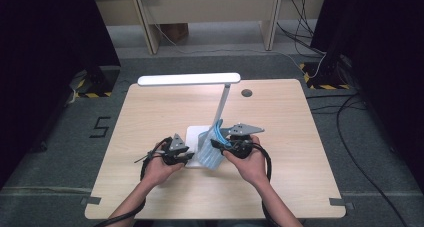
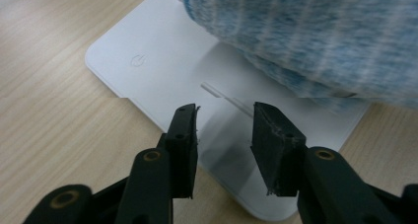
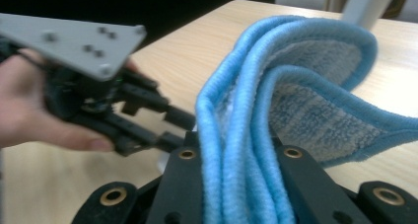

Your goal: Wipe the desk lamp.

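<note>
i'm looking at a white desk lamp (image 1: 220,94) standing near the middle of the counter (image 1: 150,112), its flat base (image 2: 148,71) lying right under my work and its slanted stem rising just behind the cloth (image 1: 211,149). the lamp's long head is hanging level over the far half of the counter. a round dark hole (image 1: 246,92) is sitting near the far edge, well apart from everything.

the blue cloth (image 3: 256,135) is folded into layers and is hanging over the base's right part, crowding the space in front of my left tool (image 2: 224,135).

i'm holding the left tool (image 1: 187,157) low and pointed toward the cloth, its jaws spread with nothing between them, just over the lamp base; the cloth is near but apart from the pads. my right tool (image 3: 236,184) is pinching the cloth's folded edges between its jaws, the cloth rising from them. both my hands are resting close together at the near middle of the counter, the right hand (image 1: 250,162) angled inward.
</note>
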Demonstrator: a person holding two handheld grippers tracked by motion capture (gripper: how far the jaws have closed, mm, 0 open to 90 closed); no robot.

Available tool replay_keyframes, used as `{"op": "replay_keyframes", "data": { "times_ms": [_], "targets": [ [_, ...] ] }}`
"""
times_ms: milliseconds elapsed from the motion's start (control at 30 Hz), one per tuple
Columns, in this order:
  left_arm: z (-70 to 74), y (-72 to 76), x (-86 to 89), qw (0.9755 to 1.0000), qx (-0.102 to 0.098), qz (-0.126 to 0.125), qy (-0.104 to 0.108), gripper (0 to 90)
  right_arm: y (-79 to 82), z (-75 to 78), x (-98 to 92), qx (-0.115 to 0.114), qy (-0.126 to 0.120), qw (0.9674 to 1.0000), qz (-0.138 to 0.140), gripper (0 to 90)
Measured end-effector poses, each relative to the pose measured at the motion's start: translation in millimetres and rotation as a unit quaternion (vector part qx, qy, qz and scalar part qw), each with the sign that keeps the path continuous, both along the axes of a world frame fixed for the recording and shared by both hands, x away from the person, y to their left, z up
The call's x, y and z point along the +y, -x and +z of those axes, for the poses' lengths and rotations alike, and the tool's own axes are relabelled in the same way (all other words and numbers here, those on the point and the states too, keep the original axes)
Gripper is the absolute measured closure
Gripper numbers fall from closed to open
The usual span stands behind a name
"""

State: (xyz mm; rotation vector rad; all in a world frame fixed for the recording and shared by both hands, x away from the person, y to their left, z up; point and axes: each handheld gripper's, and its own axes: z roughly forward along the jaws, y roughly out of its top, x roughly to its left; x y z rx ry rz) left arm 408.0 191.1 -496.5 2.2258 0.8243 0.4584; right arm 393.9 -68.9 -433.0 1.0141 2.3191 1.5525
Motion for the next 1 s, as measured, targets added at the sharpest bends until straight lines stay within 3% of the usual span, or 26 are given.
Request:
{"op": "replay_keyframes", "data": {
  "times_ms": [200, 367, 433, 533, 633, 733, 800, 900, 1000],
  "targets": [
    [5.7, 0.4, 8.2, 0.9997, -0.005, 0.021, 0.008, 51.7, 5.9, 1.7, -2.6, 0.009, -0.008, 0.9999, 0.010, 80.6],
    [32.9, 7.1, 20.6, 0.9976, -0.038, 0.041, 0.041, 44.7, 2.5, 3.7, -4.5, 0.004, -0.016, 0.9999, 0.000, 80.5],
    [43.4, 11.3, 20.7, 0.9962, -0.044, 0.033, 0.068, 41.2, 0.0, 4.5, -5.3, 0.004, -0.020, 0.9998, -0.008, 80.5],
    [55.4, 20.3, 11.3, 0.9943, -0.051, -0.002, 0.093, 33.0, -5.0, 5.3, -4.3, 0.004, -0.027, 0.9995, -0.016, 80.4],
    [60.4, 29.7, -7.6, 0.9937, -0.063, -0.051, 0.076, 26.5, -10.3, 5.7, 1.2, 0.011, -0.034, 0.9993, -0.013, 80.4],
    [59.2, 33.3, -25.2, 0.9930, -0.068, -0.080, 0.055, 21.1, -13.3, 7.0, 10.5, 0.015, -0.036, 0.9992, -0.006, 80.4],
    [56.0, 30.9, -30.3, 0.9936, -0.074, -0.079, 0.035, 19.3, -13.9, 8.1, 15.7, 0.016, -0.038, 0.9992, -0.001, 80.4],
    [51.5, 25.5, -30.1, 0.9945, -0.072, -0.069, 0.032, 17.5, -13.4, 8.7, 19.7, 0.016, -0.038, 0.9991, 0.006, 80.3],
    [49.8, 24.3, -30.1, 0.9940, -0.078, -0.072, 0.028, 17.0, -13.4, 7.1, 20.1, 0.021, -0.038, 0.9990, 0.009, 80.4]
  ]
}}
